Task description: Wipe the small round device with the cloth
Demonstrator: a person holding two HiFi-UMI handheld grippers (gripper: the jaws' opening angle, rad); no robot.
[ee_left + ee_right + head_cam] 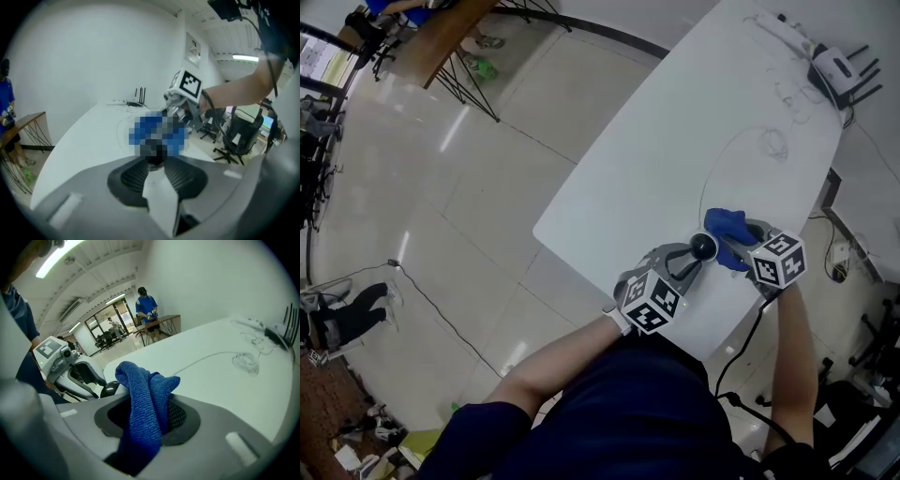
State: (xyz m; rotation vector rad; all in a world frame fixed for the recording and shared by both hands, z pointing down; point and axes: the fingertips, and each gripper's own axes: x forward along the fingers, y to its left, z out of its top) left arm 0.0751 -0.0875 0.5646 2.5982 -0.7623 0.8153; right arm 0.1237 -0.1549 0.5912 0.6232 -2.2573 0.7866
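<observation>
The small round device point(703, 247) is a black ball-like thing near the front edge of the white table point(675, 141). My left gripper point(696, 258) is shut on it, with its dark body showing just past the jaw tips point(154, 161) in the left gripper view. From the right, my right gripper point(733, 246) is shut on a bunched blue cloth point(727, 225). The cloth point(145, 399) stands up out of the right jaws and lies against the device's right side. In the right gripper view the device point(110, 389) sits just left of the cloth.
A router with antennas point(839, 70) and a power strip point(783, 28) lie at the table's far end. A thin cable point(750, 141) loops across the middle. The table's front edge runs close under both grippers. A person in blue point(146, 310) stands far off at a wooden table.
</observation>
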